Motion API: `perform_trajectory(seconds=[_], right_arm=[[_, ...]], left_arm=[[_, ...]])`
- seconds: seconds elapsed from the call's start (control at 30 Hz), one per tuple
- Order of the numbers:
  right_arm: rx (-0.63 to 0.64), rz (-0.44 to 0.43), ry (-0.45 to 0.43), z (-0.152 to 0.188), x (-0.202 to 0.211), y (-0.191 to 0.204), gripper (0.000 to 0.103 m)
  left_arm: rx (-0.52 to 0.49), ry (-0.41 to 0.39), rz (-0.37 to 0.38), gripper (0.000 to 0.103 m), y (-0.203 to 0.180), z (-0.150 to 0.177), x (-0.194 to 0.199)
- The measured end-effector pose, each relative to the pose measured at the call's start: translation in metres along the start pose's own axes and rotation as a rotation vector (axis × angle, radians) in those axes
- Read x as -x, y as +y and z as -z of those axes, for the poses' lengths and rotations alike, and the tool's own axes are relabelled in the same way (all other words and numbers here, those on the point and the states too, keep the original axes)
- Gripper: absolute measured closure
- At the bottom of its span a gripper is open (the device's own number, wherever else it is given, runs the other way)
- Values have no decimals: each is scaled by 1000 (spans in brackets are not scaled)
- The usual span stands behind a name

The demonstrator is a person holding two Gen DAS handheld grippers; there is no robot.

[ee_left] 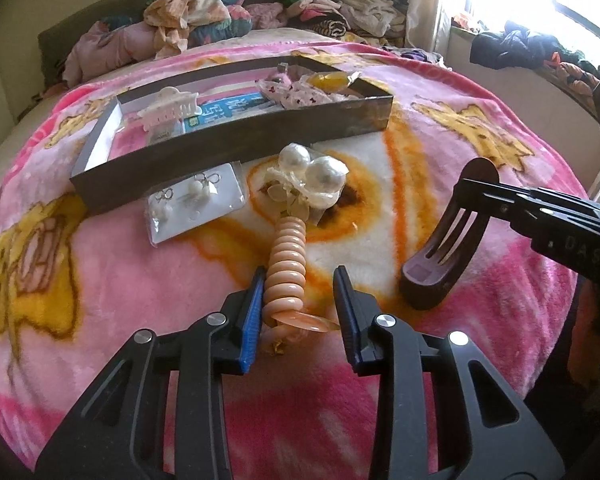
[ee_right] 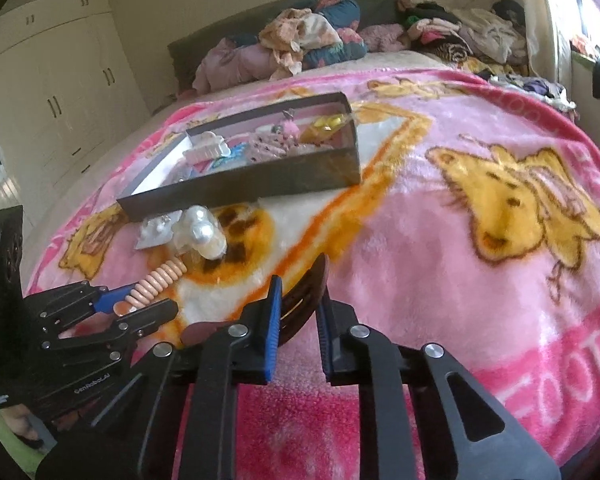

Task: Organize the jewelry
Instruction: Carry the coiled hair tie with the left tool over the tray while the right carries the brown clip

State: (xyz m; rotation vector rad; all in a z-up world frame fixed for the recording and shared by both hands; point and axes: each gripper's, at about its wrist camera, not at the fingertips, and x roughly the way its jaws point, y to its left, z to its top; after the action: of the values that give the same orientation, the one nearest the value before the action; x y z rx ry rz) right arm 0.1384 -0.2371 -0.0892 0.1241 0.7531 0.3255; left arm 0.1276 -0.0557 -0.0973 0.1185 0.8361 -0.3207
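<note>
On the pink blanket (ee_left: pixel 100 264) a peach spiral hair tie (ee_left: pixel 286 264) lies lengthwise. My left gripper (ee_left: pixel 300 276) is shut on its near end, where a flat disc spans the blue pads. To the right, a curved dark brown hair clip (ee_left: pixel 440 256) stands on the blanket with my right gripper (ee_left: pixel 476 188) shut on its upper end. In the right wrist view the brown hair clip (ee_right: pixel 302 300) sits between the right gripper (ee_right: pixel 300 292) pads. A dark open box (ee_left: pixel 236 148) behind holds a white claw clip (ee_left: pixel 172 110) and pink and yellow pieces.
A plastic card of pearl earrings (ee_left: pixel 196 204) and a bag of large pearl ornaments (ee_left: pixel 312 180) lie just in front of the box. Piled clothes (ee_left: pixel 196 12) line the headboard. A window sill (ee_left: pixel 540 52) is at right and wardrobes (ee_right: pixel 52 92) at left.
</note>
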Motion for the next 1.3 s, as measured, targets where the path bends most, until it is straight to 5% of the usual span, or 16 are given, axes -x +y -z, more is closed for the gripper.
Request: perform_trajectory(seconds=[0.7,1.3], right_arm=[[66,45,-57,-22,20,2,95],[78,27,-103,-61,20,3,96]], left_arm=[[10,-104,14,78,-5,-30,34],[87,-180,-20,78,27,-61,43]])
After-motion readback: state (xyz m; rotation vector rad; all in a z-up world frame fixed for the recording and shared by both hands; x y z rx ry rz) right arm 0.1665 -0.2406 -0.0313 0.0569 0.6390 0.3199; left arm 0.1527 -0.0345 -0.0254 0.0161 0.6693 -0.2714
